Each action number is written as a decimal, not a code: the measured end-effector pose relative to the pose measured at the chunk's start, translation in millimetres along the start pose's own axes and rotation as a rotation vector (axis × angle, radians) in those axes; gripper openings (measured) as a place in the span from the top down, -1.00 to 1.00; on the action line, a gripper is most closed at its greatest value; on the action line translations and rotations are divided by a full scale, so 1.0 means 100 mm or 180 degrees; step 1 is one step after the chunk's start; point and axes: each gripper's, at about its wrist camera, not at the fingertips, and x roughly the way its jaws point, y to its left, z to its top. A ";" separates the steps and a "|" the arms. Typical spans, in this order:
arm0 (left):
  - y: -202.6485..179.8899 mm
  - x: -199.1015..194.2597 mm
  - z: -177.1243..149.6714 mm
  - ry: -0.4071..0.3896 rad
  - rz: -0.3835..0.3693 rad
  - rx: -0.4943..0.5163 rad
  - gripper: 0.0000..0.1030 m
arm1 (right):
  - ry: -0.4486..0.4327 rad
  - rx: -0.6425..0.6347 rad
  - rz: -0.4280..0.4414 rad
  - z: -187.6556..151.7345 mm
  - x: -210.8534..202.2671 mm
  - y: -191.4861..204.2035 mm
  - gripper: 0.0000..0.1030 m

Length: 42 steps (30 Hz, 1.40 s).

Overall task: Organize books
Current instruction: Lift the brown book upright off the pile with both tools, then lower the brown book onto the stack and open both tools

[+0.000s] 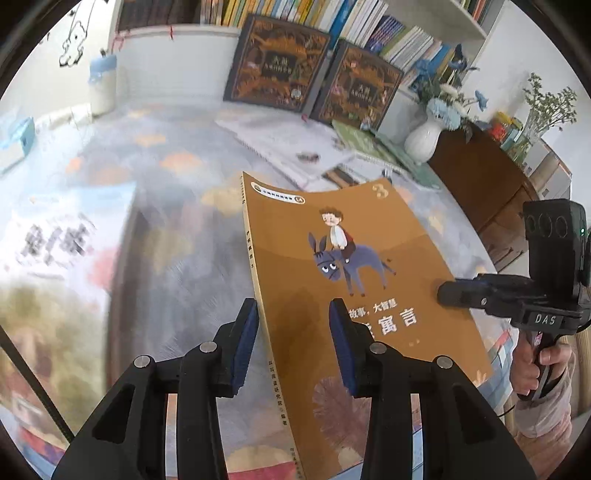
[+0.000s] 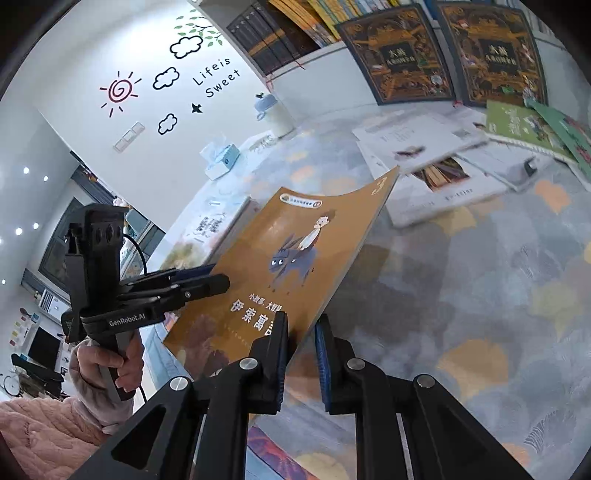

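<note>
The left claw (image 1: 291,325) is seen closed on the spine edge of a brown book (image 1: 354,273), one pad on the cover and one behind the spine. The right claw (image 2: 301,347) is closed narrowly on the opposite edge of the book (image 2: 295,258), the cover lying between its pads. The book is held between the two claws, raised off the worktop (image 2: 498,277) and tilted, its far corner curled upward. Each claw is gripped by a hand (image 2: 110,365) in a pink sleeve (image 2: 44,432). Just left of the left claw, a blurred white book (image 1: 66,229) is seen lying flat. Further ahead of both claws, white books (image 2: 424,147) and green books (image 2: 524,125) are spread on the worktop, a white vase (image 1: 424,136) beside them. Beyond these, two dark ornate books (image 1: 280,62) are stood upright against a bookshelf (image 1: 369,22).
</note>
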 end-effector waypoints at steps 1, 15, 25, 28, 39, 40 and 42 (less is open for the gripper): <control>0.02 -0.07 0.04 -0.0041 0.0013 0.0026 0.31 | -0.0018 -0.0017 0.0000 0.03 0.02 0.05 0.73; 0.97 -1.09 0.44 -0.0541 0.0175 -0.0026 0.17 | -0.0115 -0.0579 0.0234 0.61 0.63 1.27 0.69; 1.86 -1.06 0.30 -0.0410 0.0529 -0.0339 0.17 | 0.0193 -0.0614 0.0487 0.72 1.60 1.73 0.68; 2.04 -0.95 0.20 -0.0326 0.0565 -0.0412 0.17 | 0.0291 -0.0579 0.0428 0.69 1.84 1.74 0.68; 2.19 -0.77 -0.03 -0.0191 0.0687 -0.0443 0.17 | 0.0537 -0.0365 0.0369 0.66 2.22 1.60 0.68; 2.20 -0.76 -0.03 -0.0188 0.0701 -0.0457 0.15 | 0.0549 -0.0377 0.0347 0.67 2.24 1.59 0.68; 2.23 -0.74 -0.04 -0.0161 0.0711 -0.0494 0.14 | 0.0550 -0.0354 0.0313 0.66 2.23 1.60 0.67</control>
